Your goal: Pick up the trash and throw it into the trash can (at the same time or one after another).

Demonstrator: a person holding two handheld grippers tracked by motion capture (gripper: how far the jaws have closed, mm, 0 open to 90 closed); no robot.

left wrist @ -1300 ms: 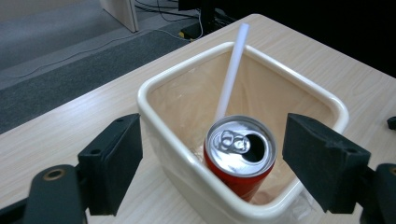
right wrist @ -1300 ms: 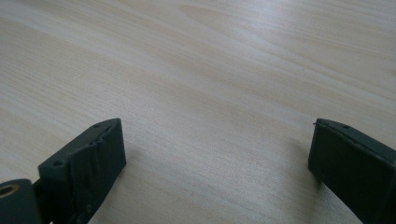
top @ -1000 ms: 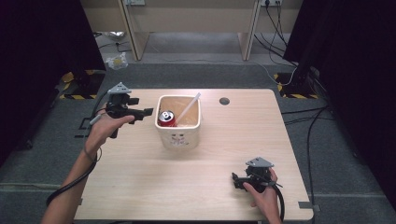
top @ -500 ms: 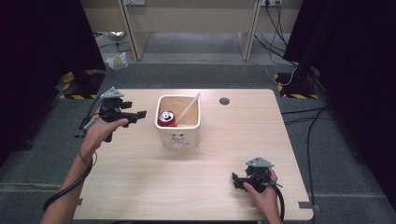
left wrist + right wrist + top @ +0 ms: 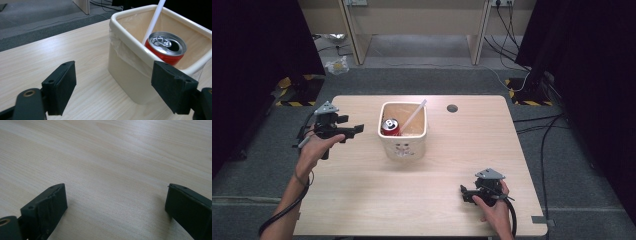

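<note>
A cream square bin (image 5: 403, 142) with a plastic liner stands at the middle of the wooden table (image 5: 362, 200). Inside it lean a red soda can (image 5: 390, 127) and a white straw (image 5: 414, 116). The left gripper view shows the bin (image 5: 130, 75), the can (image 5: 166, 48) and the straw (image 5: 155, 18) close ahead. My left gripper (image 5: 357, 130) hovers open left of the bin, pointing at it, nothing between its jaws (image 5: 115, 92). My right gripper (image 5: 463, 192) rests open on the table near the front right, its jaws (image 5: 115, 210) over bare wood.
A round cable hole (image 5: 452, 108) sits in the table's far right part. Beyond the table are desk legs (image 5: 357, 40), cables on the grey floor and a crumpled bag (image 5: 336, 65). Yellow-black tape marks stand at both sides.
My left gripper has drawn back leftward, away from the bin, and a little nearer the person. The right gripper has stayed put.
</note>
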